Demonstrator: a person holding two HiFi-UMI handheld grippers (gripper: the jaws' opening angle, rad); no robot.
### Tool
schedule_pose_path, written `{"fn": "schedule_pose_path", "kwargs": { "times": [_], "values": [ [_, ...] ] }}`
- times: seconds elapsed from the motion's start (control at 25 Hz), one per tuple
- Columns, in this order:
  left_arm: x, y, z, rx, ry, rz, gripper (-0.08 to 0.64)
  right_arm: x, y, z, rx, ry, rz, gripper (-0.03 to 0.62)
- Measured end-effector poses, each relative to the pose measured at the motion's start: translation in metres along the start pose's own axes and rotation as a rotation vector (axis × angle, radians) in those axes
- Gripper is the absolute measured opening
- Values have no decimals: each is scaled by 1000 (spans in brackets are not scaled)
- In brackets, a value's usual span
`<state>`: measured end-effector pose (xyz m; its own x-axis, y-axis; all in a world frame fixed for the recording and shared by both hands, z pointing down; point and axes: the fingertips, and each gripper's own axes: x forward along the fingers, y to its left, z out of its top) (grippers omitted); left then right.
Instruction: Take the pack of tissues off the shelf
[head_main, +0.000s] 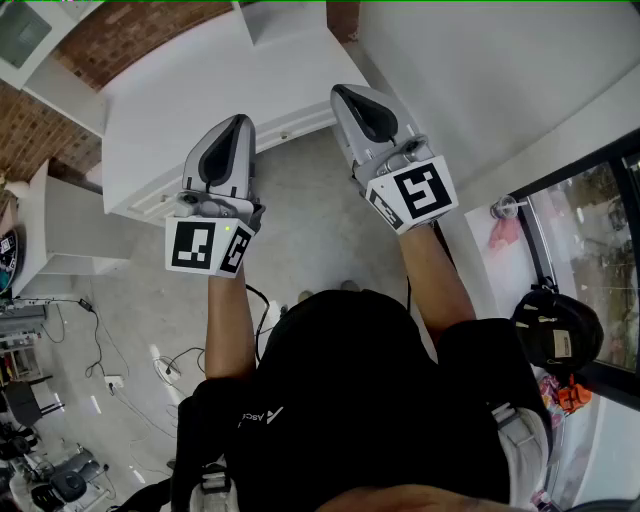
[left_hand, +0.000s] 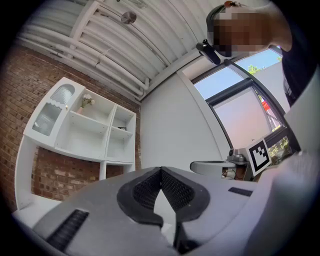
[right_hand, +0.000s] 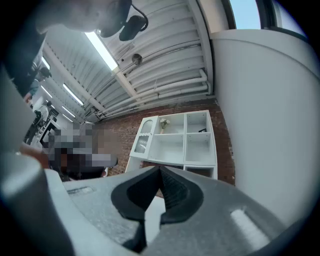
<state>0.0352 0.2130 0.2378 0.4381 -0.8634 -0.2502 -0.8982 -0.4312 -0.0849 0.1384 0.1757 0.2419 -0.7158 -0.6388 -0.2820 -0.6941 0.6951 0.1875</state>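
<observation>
A white shelf unit (left_hand: 95, 131) hangs on the brick wall, well ahead of both grippers; the right gripper view shows the shelf unit (right_hand: 181, 140) too. A small dark item (right_hand: 202, 131) lies in its upper right compartment; I cannot tell whether it is the pack of tissues. A little vase of flowers (right_hand: 163, 123) stands in the top middle compartment. My left gripper (left_hand: 161, 171) is shut with nothing in it, and so is my right gripper (right_hand: 160, 170). In the head view, the left gripper (head_main: 240, 122) and right gripper (head_main: 346, 92) are held side by side above the floor.
A white counter (head_main: 200, 90) stands just ahead below the grippers. A white wall (head_main: 480, 70) runs along the right, with a window (head_main: 590, 260) and a black bag (head_main: 556, 335) beside it. Cables (head_main: 100, 350) lie on the floor at left. A person stands at left in the right gripper view.
</observation>
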Motion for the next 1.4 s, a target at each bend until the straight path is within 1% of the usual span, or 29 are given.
{"fn": "schedule_pose_path", "kwargs": {
  "times": [0.24,0.52,0.8,0.96,1.08,1.24,1.4],
  "values": [
    [14,-8,-4,-3,6,9,-2,-4,-15,-4,6,3,8,0],
    [39,-20,-16,14,19,31,-2,-4,-38,-18,26,2,41,2],
    [64,-8,-23,30,22,54,-2,19,-64,-31,32,5,46,2],
    [85,16,-27,31,7,53,-2,47,-78,-40,22,5,39,2],
    [103,44,-33,28,-13,46,-2,77,-86,-51,3,15,34,2],
    [136,93,-47,24,-38,16,-2,130,-100,-77,-18,38,15,2],
    [178,156,-57,22,-62,-28,-2,204,-118,-99,-47,62,-19,2]
  ]
}}
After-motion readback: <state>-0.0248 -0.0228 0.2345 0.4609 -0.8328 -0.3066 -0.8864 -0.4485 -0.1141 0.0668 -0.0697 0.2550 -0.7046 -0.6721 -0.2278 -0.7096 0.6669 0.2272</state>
